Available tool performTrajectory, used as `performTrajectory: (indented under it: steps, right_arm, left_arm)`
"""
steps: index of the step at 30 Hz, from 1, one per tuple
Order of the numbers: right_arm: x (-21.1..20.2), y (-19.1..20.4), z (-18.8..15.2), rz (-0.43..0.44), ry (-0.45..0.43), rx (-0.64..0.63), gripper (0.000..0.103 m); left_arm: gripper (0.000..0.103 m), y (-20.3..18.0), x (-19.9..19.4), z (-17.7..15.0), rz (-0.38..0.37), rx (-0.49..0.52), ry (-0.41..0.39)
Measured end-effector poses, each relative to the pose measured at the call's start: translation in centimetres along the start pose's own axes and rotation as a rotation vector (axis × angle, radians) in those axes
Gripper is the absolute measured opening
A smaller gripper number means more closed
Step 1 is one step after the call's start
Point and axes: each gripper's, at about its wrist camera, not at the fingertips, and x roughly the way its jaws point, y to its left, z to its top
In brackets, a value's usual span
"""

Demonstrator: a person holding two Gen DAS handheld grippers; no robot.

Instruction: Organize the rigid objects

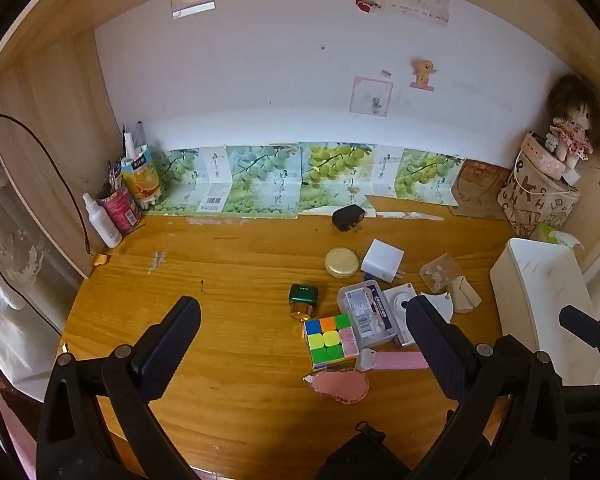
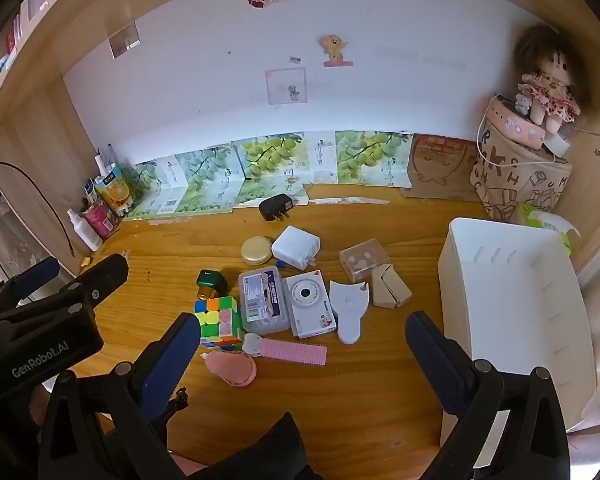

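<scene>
Both grippers hover with jaws spread wide and nothing between them: left gripper [image 1: 304,332], right gripper [image 2: 303,334]. The pink comb [image 2: 294,353] lies flat on the wooden desk [image 2: 360,392] at lower centre, its long axis running left–right, white handle to the left. The right view alone shows the white bin [image 2: 512,304] interior and the whole white camera [image 2: 310,306]; the left view hides part of the comb.

Left tongs [image 1: 302,344] spread wide, empty, right tongs [image 2: 302,344] likewise, both angled downward
</scene>
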Motion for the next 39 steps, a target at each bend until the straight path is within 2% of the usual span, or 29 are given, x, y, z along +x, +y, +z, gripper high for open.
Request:
performTrajectory:
  steps: [9, 14, 22, 39]
  right_arm:
    - [0.3, 1.3, -0.7, -0.003, 0.032, -0.017, 0.103]
    - [0.3, 1.4, -1.2, -0.014, 0.068, 0.000, 0.103]
    - [-0.4, 1.1, -3.5, -0.059, 0.109, 0.068, 0.103]
    - [-1.9, 2.0, -4.5, -0.187, 0.092, 0.148, 0.103]
  left_arm:
    - [0.102, 1.1, -0.3, -1.0, -0.001, -0.018, 0.046]
    - [0.102, 1.5, 0.0, -1.9, -0.049, -0.029, 0.099]
    - [0.102, 1.2, 0.5, -2.9, -0.132, 0.014, 0.159]
    - [0.102, 1.5, 0.9, -2.6, -0.189, 0.106, 0.162]
